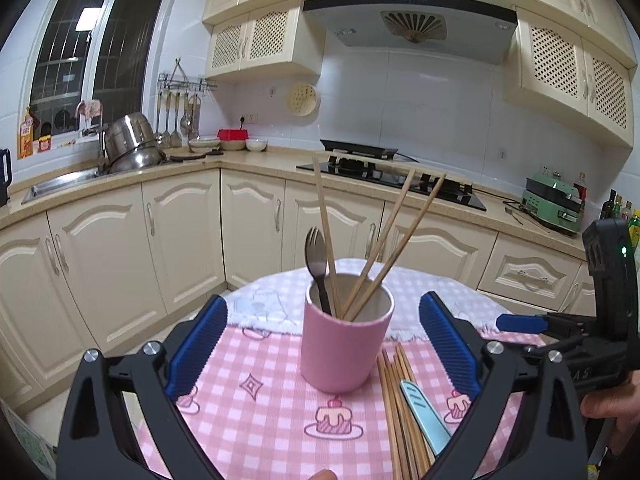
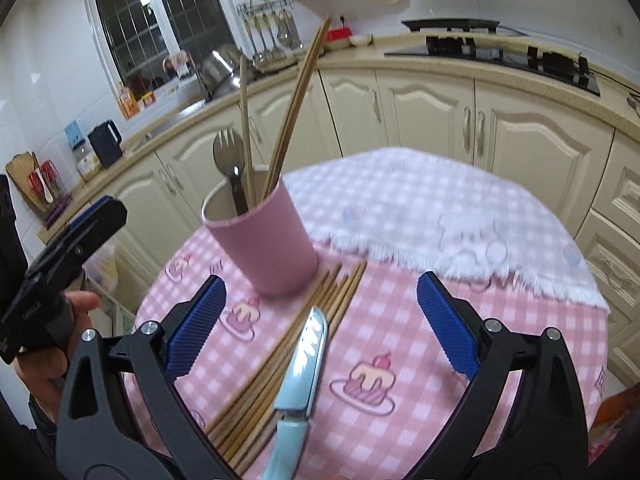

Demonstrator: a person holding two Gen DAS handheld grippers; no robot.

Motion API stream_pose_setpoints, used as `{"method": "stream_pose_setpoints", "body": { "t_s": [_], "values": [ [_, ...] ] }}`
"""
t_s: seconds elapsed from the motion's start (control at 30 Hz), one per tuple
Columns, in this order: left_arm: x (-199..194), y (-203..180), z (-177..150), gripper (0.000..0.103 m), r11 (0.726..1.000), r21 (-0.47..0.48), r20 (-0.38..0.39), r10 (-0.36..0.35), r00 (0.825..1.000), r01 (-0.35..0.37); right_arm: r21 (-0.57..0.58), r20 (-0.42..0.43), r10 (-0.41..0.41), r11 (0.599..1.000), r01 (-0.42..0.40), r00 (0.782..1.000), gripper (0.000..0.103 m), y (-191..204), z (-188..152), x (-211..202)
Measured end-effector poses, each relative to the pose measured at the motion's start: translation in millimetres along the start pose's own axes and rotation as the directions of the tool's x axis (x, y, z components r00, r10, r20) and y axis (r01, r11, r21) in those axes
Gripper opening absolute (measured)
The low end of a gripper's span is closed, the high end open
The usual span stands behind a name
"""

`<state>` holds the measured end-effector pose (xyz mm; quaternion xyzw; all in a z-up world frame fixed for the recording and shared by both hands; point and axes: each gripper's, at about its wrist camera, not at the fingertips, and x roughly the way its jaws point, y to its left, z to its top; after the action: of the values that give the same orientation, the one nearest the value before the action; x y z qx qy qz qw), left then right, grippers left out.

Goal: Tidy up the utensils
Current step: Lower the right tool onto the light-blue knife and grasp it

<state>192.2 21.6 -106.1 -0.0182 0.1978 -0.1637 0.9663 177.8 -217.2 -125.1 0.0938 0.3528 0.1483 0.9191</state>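
Hand-held gripper (image 2: 322,322) over half-hidden chopsticks (image 2: 280,364)

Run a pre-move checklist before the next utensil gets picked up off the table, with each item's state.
1. Right tool open and empty: ok, blue pads wide apart, nothing between them.
2. Left tool open and empty: ok, the pink cup stands ahead between its pads, untouched.
3. Cup upright with room inside: ok, it holds a spork and three chopsticks.
4. Loose chopsticks reachable: ok, bundled flat on the checked cloth beside the cup.
5. Light blue knife free to lift: ok, it lies on top of the bundle.
6. Single chopstick separable from the bundle: cannot tell.
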Motion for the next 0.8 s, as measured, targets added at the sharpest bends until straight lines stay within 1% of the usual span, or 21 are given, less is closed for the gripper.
{"method": "stream_pose_setpoints", "body": {
  "t_s": [0.1,0.27,0.33,0.4,0.43,0.47,0.5,0.73,0.77,0.8],
  "values": [
    [0,0,-6,0.095,1.000,-0.002,-0.020,0.000,1.000,0.000,-0.003,-0.032,-0.009,1.000,0.009,0.999,0.094,2,-8,4],
    [5,-1,-17,0.095,1.000,0.020,-0.076,0.011,0.997,-0.009,-0.036,-0.106,-0.060,0.998,0.056,0.993,0.094,8,-21,15],
    [8,-1,-23,0.095,1.000,0.024,-0.106,0.016,0.994,-0.014,-0.047,-0.150,-0.077,0.996,0.070,0.986,0.083,9,-29,22],
    [12,-1,-29,0.095,1.000,0.022,-0.133,0.018,0.991,-0.015,-0.044,-0.185,-0.079,0.996,0.072,0.980,0.061,8,-34,29],
    [13,0,-32,0.095,1.000,0.020,-0.142,0.017,0.990,-0.014,-0.046,-0.206,-0.080,0.996,0.072,0.975,0.054,8,-37,34],
    [15,0,-35,0.095,1.000,0.016,-0.153,0.014,0.988,-0.012,-0.048,-0.220,-0.081,0.996,0.072,0.972,0.045,8,-39,37],
    [17,0,-37,0.095,1.000,0.014,-0.161,0.013,0.987,-0.011,-0.047,-0.232,-0.076,0.997,0.066,0.970,0.042,9,-41,41],
    [28,-4,-48,0.095,0.999,0.036,-0.218,0.017,0.976,-0.009,-0.064,-0.277,-0.070,0.996,0.054,0.958,0.042,19,-49,54],
    [30,-6,-49,0.095,0.999,0.042,-0.227,0.017,0.974,-0.008,-0.071,-0.286,-0.073,0.996,0.055,0.955,0.040,19,-51,57],
    [32,-7,-50,0.095,0.999,0.046,-0.235,0.018,0.972,-0.008,-0.074,-0.294,-0.073,0.996,0.053,0.953,0.036,19,-52,59]
  ]
}}
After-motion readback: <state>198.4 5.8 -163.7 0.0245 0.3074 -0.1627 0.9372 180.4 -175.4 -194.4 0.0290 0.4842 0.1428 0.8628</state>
